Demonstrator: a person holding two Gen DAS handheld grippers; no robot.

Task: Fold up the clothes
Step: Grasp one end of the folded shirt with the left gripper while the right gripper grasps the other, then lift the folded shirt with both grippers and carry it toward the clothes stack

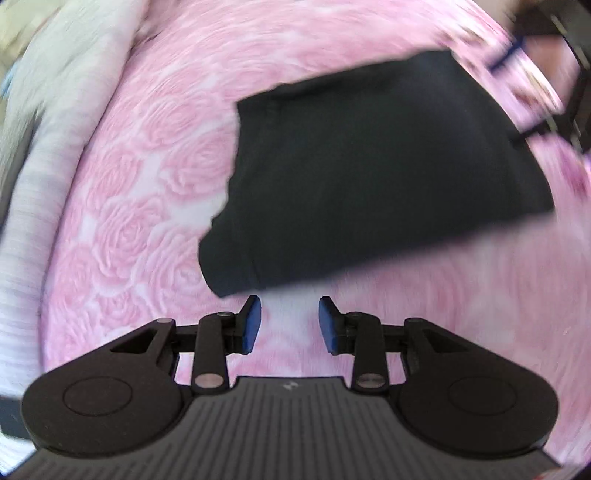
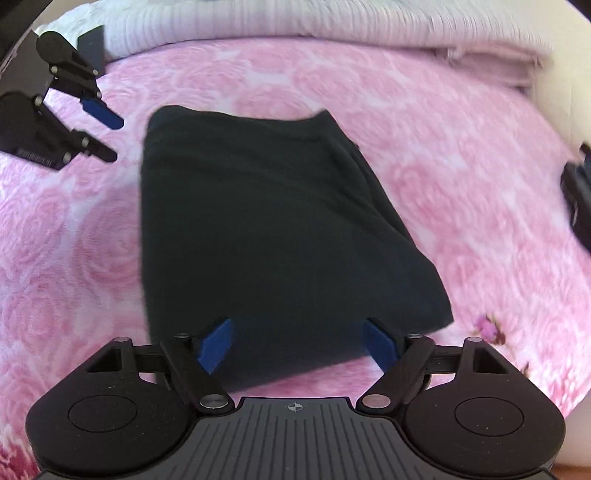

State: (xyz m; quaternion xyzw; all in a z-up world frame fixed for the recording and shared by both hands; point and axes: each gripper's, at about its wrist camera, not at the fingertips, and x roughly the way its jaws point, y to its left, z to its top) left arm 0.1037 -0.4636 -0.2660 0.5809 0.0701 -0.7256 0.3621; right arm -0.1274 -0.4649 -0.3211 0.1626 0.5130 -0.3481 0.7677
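A black garment [image 1: 369, 173] lies folded into a compact rectangle on a pink rose-patterned blanket [image 1: 140, 192]. It also shows in the right wrist view [image 2: 266, 229]. My left gripper [image 1: 290, 325] is open and empty, just short of the garment's near edge. It also shows in the right wrist view [image 2: 110, 136], open, to the left of the garment. My right gripper [image 2: 299, 347] is open wide and empty, hovering over the garment's near edge. It shows blurred in the left wrist view [image 1: 535, 85] at the upper right.
A pale ribbed white blanket [image 2: 332, 26] is bunched along the far edge of the pink blanket [image 2: 461, 184]; it also runs down the left of the left wrist view [image 1: 48, 147]. A dark object [image 2: 578, 199] sits at the right edge.
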